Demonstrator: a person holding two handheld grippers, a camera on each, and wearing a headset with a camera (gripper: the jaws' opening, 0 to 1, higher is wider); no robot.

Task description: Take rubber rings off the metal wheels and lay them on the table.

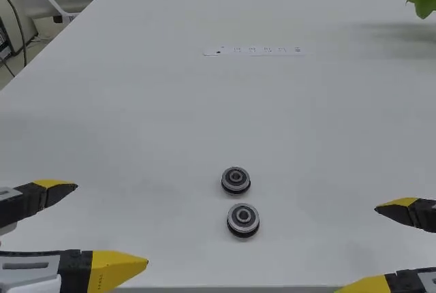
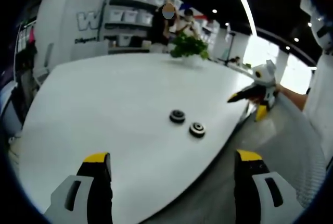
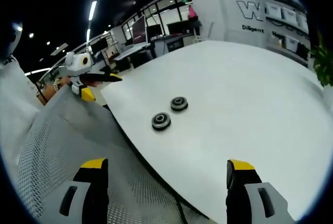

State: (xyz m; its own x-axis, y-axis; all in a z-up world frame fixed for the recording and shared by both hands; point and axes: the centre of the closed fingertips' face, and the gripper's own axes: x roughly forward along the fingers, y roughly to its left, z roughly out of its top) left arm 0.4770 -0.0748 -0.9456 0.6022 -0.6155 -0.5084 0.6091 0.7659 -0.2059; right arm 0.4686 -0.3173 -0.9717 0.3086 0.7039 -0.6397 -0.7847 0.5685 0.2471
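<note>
Two metal wheels flat on the white bench (image 1: 204,102), close to its near edge: far wheel (image 1: 236,180) just beyond near wheel (image 1: 243,219), each wearing a dark rubber ring (image 1: 236,191). Left tool (image 1: 111,224) at near left, jaws wide apart, gripping nothing. Right tool (image 1: 357,249) at near right, likewise apart, well clear of both wheels.

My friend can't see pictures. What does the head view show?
Two dark-rimmed metal wheels, a far wheel and a near wheel, sit close together on a white table. The left hand-held gripper and right hand-held gripper hover open at the bottom corners.
</note>
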